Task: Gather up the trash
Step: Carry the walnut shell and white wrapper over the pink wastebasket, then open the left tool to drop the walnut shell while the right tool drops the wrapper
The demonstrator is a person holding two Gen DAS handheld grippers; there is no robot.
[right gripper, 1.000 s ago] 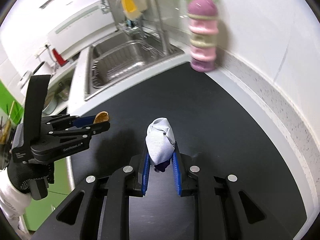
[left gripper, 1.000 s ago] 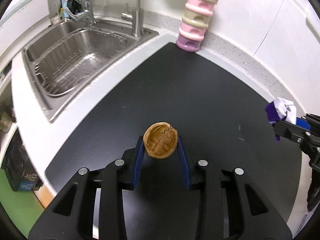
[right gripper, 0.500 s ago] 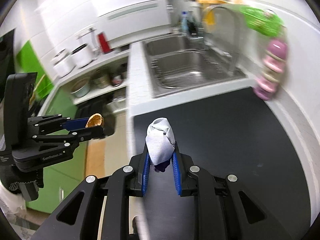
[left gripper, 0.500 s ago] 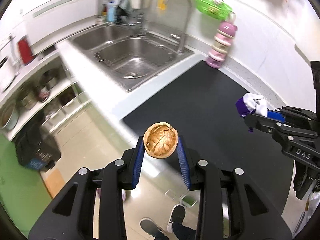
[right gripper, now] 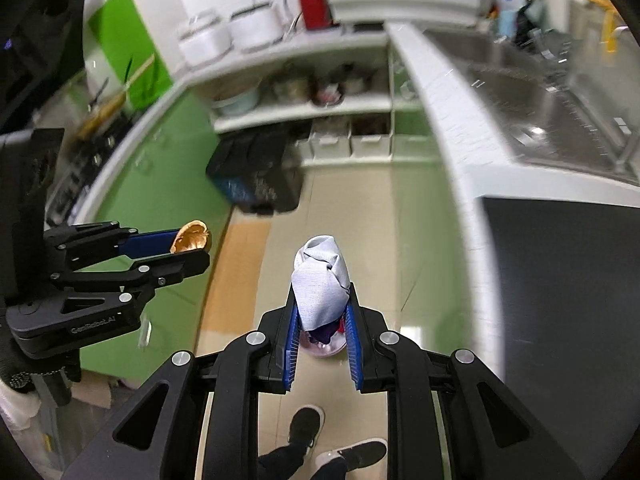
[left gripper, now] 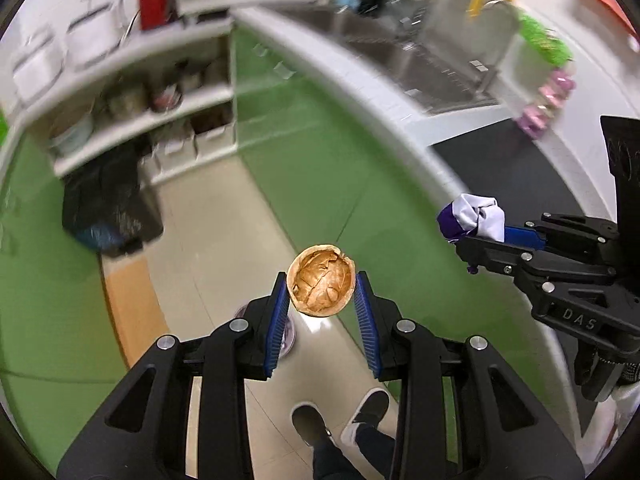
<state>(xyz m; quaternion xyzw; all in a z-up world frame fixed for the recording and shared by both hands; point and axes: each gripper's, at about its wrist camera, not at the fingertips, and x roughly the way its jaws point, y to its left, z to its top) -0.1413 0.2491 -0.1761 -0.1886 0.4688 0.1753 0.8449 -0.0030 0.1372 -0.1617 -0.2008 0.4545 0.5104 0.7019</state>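
Observation:
My left gripper (left gripper: 322,292) is shut on a brown walnut shell half (left gripper: 321,280), held in the air over the kitchen floor. My right gripper (right gripper: 322,312) is shut on a crumpled white and purple wrapper (right gripper: 320,284), also over the floor. Each gripper shows in the other's view: the right one with the wrapper (left gripper: 474,220) at the right, the left one with the shell (right gripper: 192,237) at the left. A small round pinkish bin (right gripper: 322,346) stands on the floor right below both grippers, mostly hidden by the fingers; a part shows in the left wrist view (left gripper: 289,334).
A white counter edge (left gripper: 384,120) with a black mat (right gripper: 568,280) and a steel sink (right gripper: 552,112) lies to the right. Green cabinet fronts (left gripper: 312,152), open shelves (right gripper: 304,108) and a black bag (right gripper: 256,176) lie ahead. The person's shoes (right gripper: 304,428) are below.
Both grippers swung left off the counter and now hang over the floor above the small bin. Each still holds its piece of trash.

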